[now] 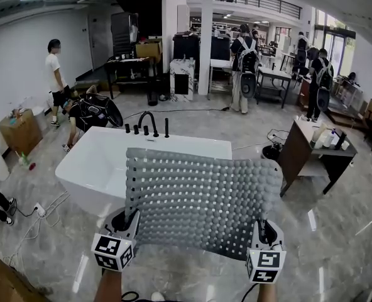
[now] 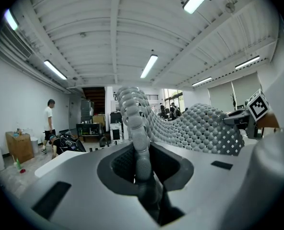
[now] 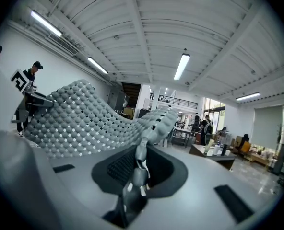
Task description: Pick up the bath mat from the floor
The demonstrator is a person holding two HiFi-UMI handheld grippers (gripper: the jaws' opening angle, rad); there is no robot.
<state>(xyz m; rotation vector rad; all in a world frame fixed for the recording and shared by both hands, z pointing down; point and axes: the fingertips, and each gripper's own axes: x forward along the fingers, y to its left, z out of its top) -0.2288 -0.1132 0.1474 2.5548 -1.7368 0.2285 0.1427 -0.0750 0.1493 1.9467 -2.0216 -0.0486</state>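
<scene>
A grey pebbled bath mat (image 1: pixel 202 197) with small square holes hangs spread in the air in front of a white bathtub (image 1: pixel 92 162). My left gripper (image 1: pixel 124 222) is shut on its lower left corner, my right gripper (image 1: pixel 266 231) on its lower right corner. In the left gripper view the mat's edge (image 2: pixel 137 143) runs up between the jaws and curves right toward the other gripper. The right gripper view shows the mat (image 3: pixel 84 119) pinched in the jaws, its edge (image 3: pixel 141 157) rising out of them, then sweeping left.
The bathtub has black taps (image 1: pixel 147 126) on its far rim. A dark wooden side table (image 1: pixel 311 150) with bottles stands at the right. Several people stand or crouch further back, one crouching (image 1: pixel 88 113) behind the tub. A cardboard box (image 1: pixel 19 131) and cables (image 1: pixel 35 216) lie at the left.
</scene>
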